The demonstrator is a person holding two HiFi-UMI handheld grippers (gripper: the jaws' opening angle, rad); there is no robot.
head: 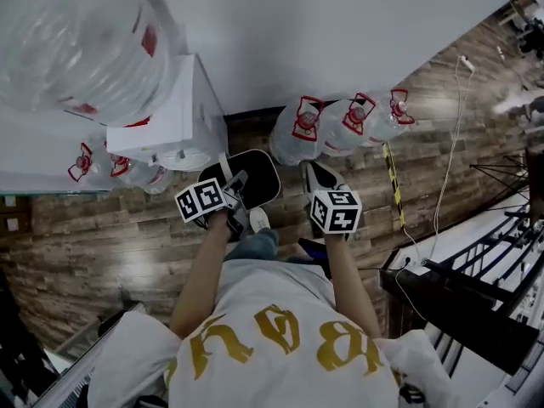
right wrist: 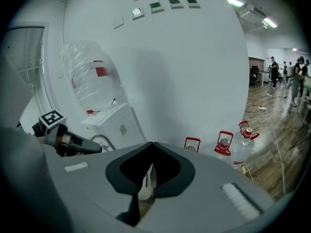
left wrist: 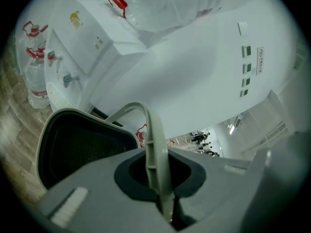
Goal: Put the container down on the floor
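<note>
A black container (head: 259, 175) with a pale rim hangs just above the wooden floor (head: 102, 236), in front of the person's legs. Its thin grey handle (left wrist: 155, 144) arches up from the container (left wrist: 77, 152) and runs between the jaws of my left gripper (left wrist: 163, 178), which is shut on it. In the head view the left gripper (head: 236, 195) sits at the container's near edge. My right gripper (head: 319, 181) is just right of the container, apart from it. In its own view the right gripper (right wrist: 152, 147) has its jaws together with nothing held.
A white water dispenser (head: 174, 117) topped by a big clear bottle (head: 76, 41) stands against the wall to the left. Several water bottles (head: 340, 126) line the wall ahead, more (head: 110, 168) beside the dispenser. A cable (head: 450, 143) and dark racks (head: 476, 287) lie to the right.
</note>
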